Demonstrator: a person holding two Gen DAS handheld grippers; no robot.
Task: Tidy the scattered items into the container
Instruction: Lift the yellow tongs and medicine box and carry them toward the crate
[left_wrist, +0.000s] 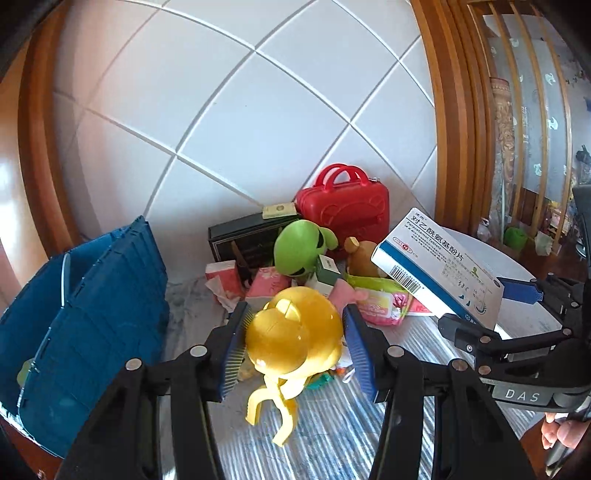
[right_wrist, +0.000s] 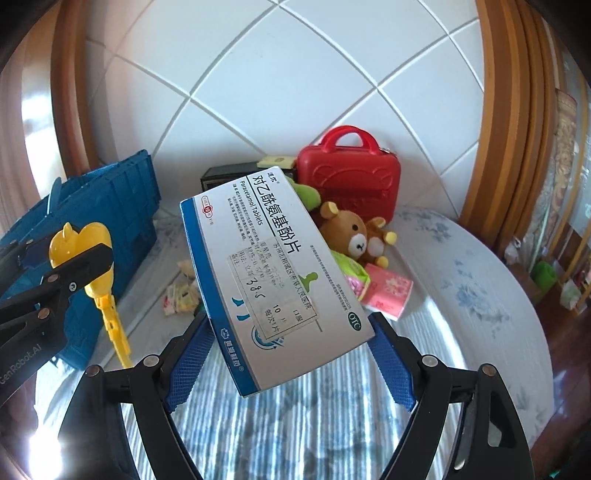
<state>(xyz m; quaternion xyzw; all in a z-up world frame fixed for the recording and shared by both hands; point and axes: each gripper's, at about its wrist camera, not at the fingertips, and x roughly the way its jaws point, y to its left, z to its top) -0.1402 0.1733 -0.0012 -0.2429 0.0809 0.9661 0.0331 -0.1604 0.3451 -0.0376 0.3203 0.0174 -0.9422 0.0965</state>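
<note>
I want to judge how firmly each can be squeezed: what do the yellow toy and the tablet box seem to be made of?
Yellow toy, held in the left gripper: probably hard, glossy moulded plastic; bright highlights, slightly translucent shell.
Tablet box, held in the right gripper: likely thin printed cardboard with a smooth sheen; sharp folded edges, flat printed faces.

The medicine box (right_wrist: 273, 280) hides most of the green plush toy (right_wrist: 306, 194) and the black box (right_wrist: 221, 175) in the right wrist view. The blue crate (left_wrist: 85, 306) is cut off by the left edge of the left wrist view. The teddy bear (left_wrist: 364, 256) there shows only its head behind the medicine box. Small wrappers (right_wrist: 181, 295) are too blurred to identify. The handwriting on the box label is unclear.
</note>
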